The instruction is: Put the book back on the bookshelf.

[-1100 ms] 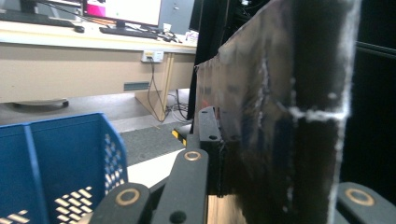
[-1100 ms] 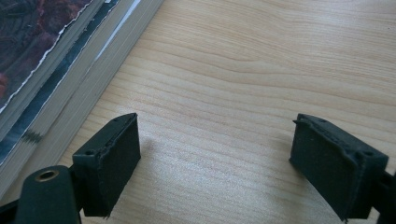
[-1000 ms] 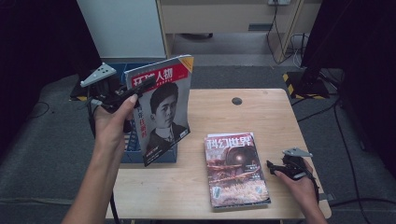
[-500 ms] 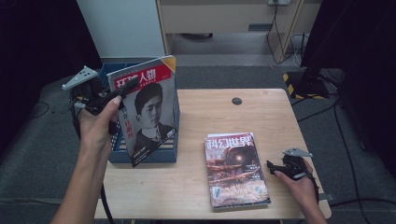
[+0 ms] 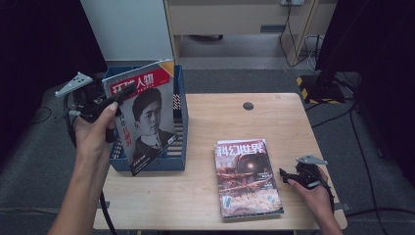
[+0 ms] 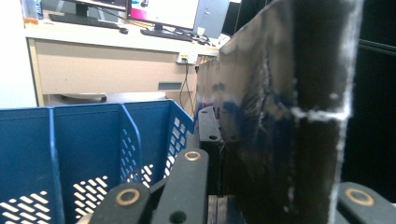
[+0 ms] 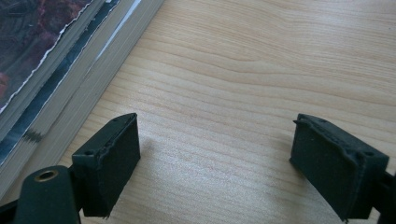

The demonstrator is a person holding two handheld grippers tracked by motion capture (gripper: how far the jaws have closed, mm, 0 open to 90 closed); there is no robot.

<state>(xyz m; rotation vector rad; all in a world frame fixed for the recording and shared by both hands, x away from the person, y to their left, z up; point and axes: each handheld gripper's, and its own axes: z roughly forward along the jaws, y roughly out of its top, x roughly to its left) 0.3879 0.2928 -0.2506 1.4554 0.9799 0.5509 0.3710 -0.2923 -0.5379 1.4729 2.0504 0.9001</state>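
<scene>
A magazine with a portrait cover stands upright over the blue file box, its lower edge in front of the box's front wall. My left gripper is shut on its upper left edge. In the left gripper view the glossy magazine sits clamped between the jaws, with the blue file box to its left. A stack of magazines lies flat on the wooden table. My right gripper rests on the table just right of that stack. Its jaws are open around bare wood, the stack beside them.
A small black grommet sits near the table's far edge. A white cabinet stands behind the file box. Cables and a black stand lie on the floor at the right. A desk with monitors is farther back.
My left hand has carried the portrait magazine to the left, from over the table's edge to over the blue file box. The right gripper has stayed put.
</scene>
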